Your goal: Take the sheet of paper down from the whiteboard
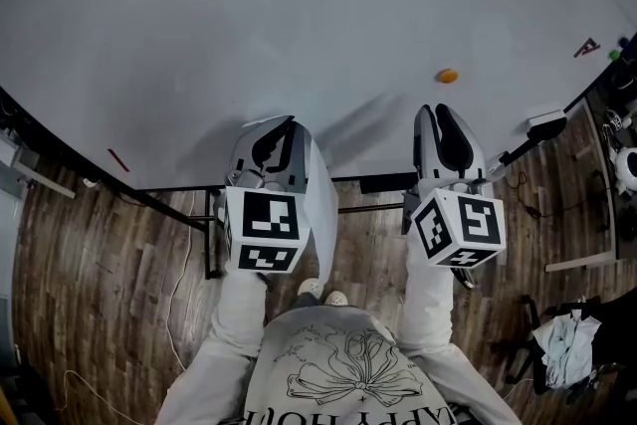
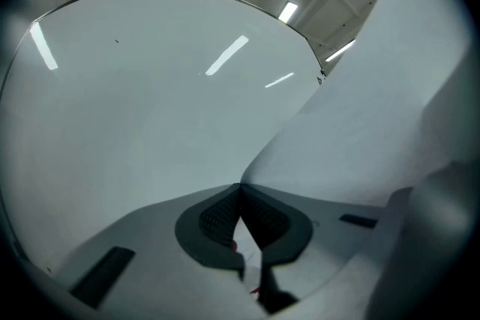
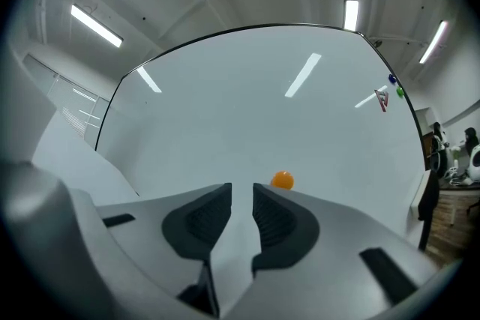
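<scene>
One big whiteboard (image 1: 299,35) fills the wall in front of the person. It is almost bare.

Next comes the sheet of paper (image 1: 323,214). It does not look stuck to the board any more. It hangs in the air beside the left gripper (image 2: 240,187), a little way off the board, and bends loosely as it hangs. That gripper's jaws are squeezed tight together on one edge of the sheet, so the paper is pinched between the dark pads.

Off to the side is the right gripper (image 3: 241,195), pointing at the board. Its jaws stand a little apart, with a gap between the pads and nothing in the gap. It holds nothing.

Smallest of all is a round orange magnet (image 1: 447,75). It sits alone on the board, just past the right gripper's tips, and no paper is under it.

I think the hard part is done, because the sheet looks free and is in the left gripper's grip. What is left is to carry it down and away from the board. For that, the left jaws should keep their squeeze, and the move should be slow so the floppy sheet does not fold or slip out. The empty right gripper could pinch the loose side to steady it.
</scene>
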